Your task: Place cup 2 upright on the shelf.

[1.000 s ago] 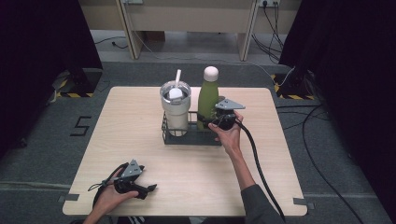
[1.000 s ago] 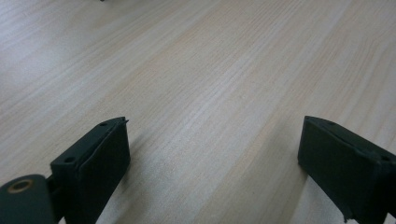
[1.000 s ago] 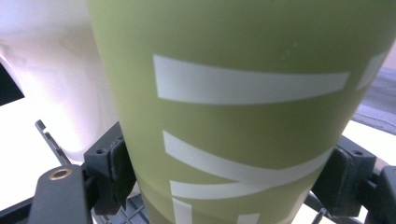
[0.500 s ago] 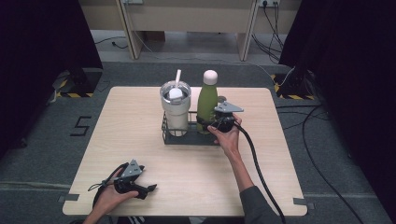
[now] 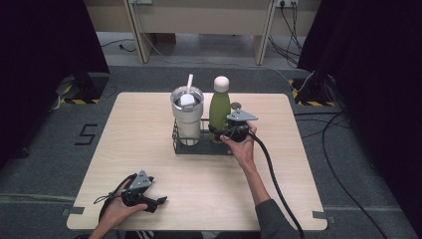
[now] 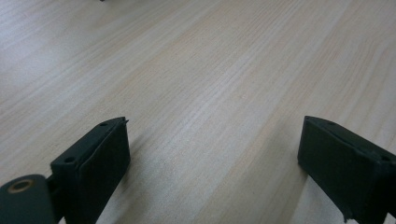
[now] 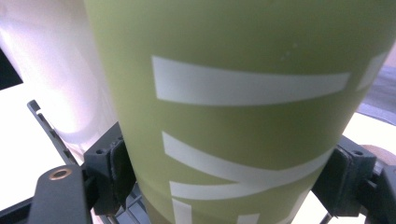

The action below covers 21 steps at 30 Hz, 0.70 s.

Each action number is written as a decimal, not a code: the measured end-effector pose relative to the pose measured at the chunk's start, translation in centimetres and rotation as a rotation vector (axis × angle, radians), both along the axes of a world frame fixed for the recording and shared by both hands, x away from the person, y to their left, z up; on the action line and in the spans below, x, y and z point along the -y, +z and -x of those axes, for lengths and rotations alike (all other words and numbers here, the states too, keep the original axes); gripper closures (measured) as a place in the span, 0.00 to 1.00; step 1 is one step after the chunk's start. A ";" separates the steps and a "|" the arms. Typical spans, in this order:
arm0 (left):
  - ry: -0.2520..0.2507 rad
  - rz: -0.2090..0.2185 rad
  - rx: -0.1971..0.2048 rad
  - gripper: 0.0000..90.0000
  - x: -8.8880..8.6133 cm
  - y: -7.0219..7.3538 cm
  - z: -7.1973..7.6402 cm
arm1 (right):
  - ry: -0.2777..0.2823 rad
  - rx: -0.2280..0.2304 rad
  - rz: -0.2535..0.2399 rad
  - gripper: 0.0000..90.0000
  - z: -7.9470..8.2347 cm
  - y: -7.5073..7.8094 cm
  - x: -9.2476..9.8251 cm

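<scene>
Nothing's budged since a second ago: my right gripper (image 5: 225, 132) stays clamped on the green bottle (image 5: 219, 110) in its wire caddy (image 5: 199, 147), ready to lift, left gripper (image 5: 158, 202) idle, jaws apart.

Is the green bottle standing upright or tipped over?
Upright: the green bottle stands in the rack, cap up, beside the tumbler.

One green bottle (image 5: 219, 110) with a pale cap, one steel tumbler (image 5: 187, 117) with one white straw (image 5: 189, 82), one black wire caddy (image 5: 199, 145), two handheld grippers, lower left (image 5: 160, 201) and centre (image 5: 217, 131), one wooden surface (image 5: 278, 164)
</scene>
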<state>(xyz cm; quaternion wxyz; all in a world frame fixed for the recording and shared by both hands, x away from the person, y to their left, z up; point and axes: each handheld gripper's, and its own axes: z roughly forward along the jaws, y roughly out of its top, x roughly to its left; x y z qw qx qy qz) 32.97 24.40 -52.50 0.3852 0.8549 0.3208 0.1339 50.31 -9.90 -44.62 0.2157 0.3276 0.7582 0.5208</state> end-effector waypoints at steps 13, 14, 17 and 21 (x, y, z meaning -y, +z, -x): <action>0.000 0.000 0.000 0.10 0.0 0.0 0.0 | 0.002 -0.001 0.015 0.23 0.2 0.0 -0.2; 0.000 0.000 0.000 0.10 0.0 0.0 0.0 | 0.001 0.003 0.020 0.23 0.2 0.0 -0.2; 0.000 0.000 0.000 0.10 0.0 0.0 0.0 | -0.002 0.005 0.020 0.23 0.2 0.0 -0.3; 0.001 0.002 0.000 0.10 0.0 0.0 0.0 | -0.002 0.002 0.018 0.22 0.2 0.0 -0.3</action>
